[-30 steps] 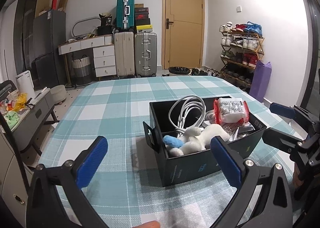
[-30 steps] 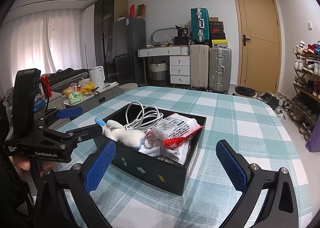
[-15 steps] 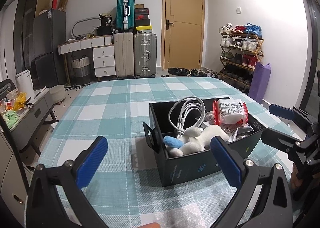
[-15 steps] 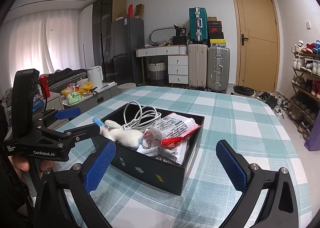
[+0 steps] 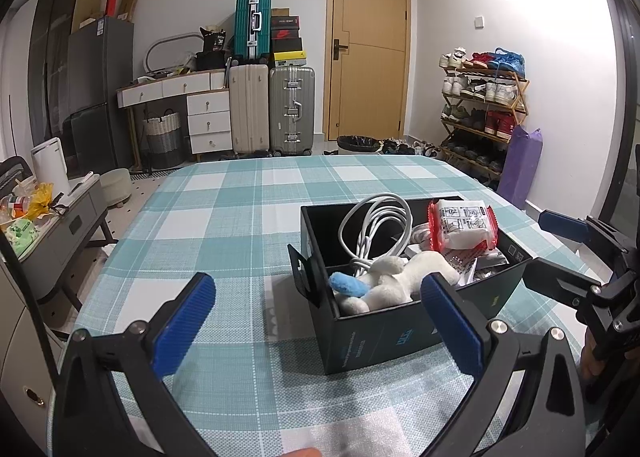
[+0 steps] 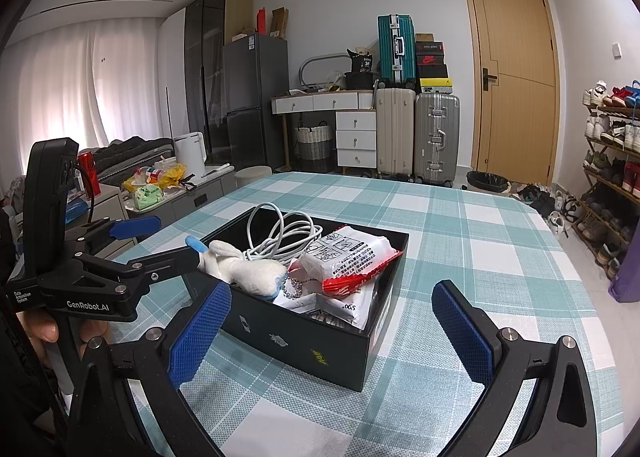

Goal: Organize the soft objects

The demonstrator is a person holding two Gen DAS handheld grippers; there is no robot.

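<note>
Both claws, left [image 5: 318, 323] and right [image 6: 330, 331], hover released beside the box [image 5: 404, 331], which holds a plush [image 5: 394, 283], cable [image 5: 374, 227], and seemingly wipes [image 5: 464, 225].

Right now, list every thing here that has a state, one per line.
black box: open, no lid on, full
plush toy: lying in the box at the end near the left gripper
white cable: coiled, in the box
tissue pack: sealed, tilted on top of the other contents
left gripper: fingers open, holding nothing
right gripper: fingers open, holding nothing
door: closed
</note>
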